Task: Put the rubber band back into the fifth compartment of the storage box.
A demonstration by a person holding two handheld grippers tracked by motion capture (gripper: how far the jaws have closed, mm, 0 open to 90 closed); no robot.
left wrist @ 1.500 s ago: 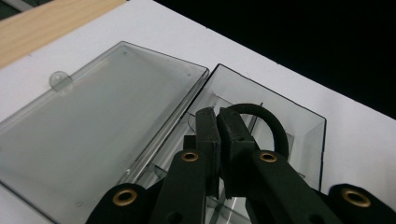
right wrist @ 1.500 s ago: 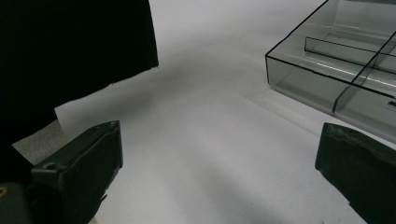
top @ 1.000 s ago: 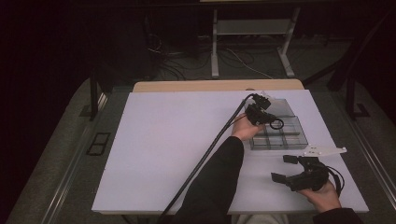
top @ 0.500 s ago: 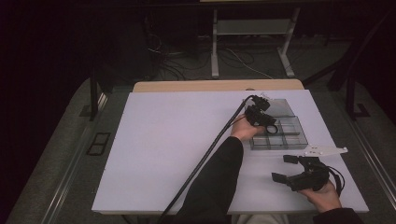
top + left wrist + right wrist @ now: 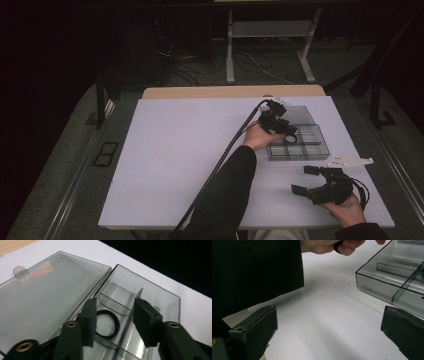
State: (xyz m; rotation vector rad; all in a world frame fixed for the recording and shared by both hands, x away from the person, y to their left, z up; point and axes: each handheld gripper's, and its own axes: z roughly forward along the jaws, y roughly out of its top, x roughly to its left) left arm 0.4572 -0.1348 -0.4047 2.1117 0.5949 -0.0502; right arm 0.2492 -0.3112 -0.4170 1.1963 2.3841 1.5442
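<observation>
A black ring (image 5: 107, 324) lies flat in a compartment of the clear box (image 5: 160, 293), whose lid (image 5: 47, 292) lies open.

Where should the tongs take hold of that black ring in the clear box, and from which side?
The black ring lies flat in a compartment of the open clear box. Probably best from straight above, pinching one stretch of its band, one pad inside the hole and one outside, since the dividers block any sideways approach.

White table (image 5: 170, 150), grey floor (image 5: 65, 165), dark room.
</observation>
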